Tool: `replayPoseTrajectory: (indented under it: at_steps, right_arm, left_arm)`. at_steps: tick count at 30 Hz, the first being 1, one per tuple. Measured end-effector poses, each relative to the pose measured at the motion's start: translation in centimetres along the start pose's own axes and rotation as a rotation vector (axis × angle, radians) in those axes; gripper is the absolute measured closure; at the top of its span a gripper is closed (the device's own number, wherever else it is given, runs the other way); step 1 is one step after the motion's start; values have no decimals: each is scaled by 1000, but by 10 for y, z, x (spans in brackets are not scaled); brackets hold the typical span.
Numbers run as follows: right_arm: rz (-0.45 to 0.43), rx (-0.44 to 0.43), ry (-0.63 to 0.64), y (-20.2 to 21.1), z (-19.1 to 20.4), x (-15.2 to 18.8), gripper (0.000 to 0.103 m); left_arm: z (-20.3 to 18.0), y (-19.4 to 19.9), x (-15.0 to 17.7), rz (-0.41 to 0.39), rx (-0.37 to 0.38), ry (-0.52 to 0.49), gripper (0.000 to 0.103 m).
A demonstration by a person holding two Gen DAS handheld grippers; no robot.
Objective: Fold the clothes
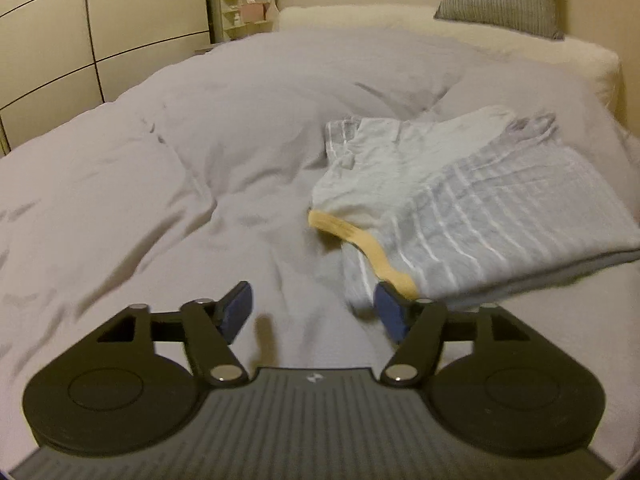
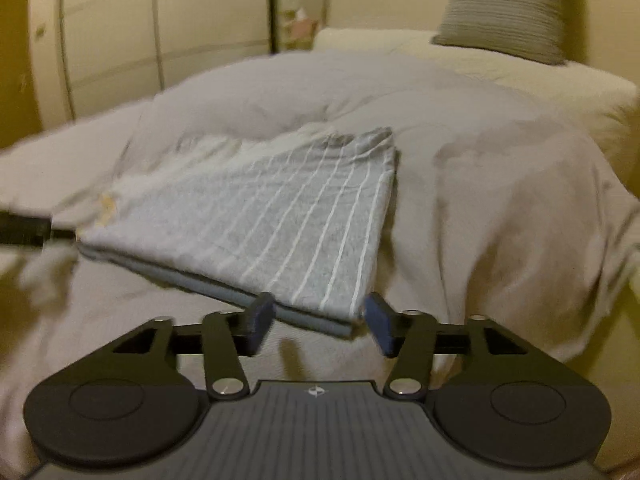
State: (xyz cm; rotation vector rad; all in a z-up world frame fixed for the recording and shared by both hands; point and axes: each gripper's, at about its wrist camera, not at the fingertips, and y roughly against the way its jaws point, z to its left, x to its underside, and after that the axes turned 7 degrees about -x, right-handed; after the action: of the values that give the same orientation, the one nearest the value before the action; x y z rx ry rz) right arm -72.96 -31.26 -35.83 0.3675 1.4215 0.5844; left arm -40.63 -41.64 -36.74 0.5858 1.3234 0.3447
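Folded grey shirt with thin white stripes and yellow neckband, flat on the bed.

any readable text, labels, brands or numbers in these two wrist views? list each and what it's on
No readable words or numbers in either view.
Left gripper body: a small white emblem, a symbol, not letters.
Right gripper body: the same kind of small white emblem, blurred.
Striped grey garment, yellow collar band: no print or tag visible.
Shelf items by the wardrobe: too small and blurred to read.
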Motion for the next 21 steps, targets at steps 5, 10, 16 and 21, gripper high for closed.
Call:
replayPoseTrajectory:
  at_steps: [5,10,16,21]
  right_arm:
    - [-33,11,-50,20,19,8,14]
    - [-4,-5,-155,37,20,14,14]
    - [-8,-11,-187,56,21,24,14]
    - [-13,-8,-182,66,22,28,14]
  left_arm:
    - [-11,32,11,-19,13,44,1]
    - [-21,61,15,-21,52,86,1]
    - [-35,90,21,-29,103,103,1]
    - [-53,100,23,13,129,81,1]
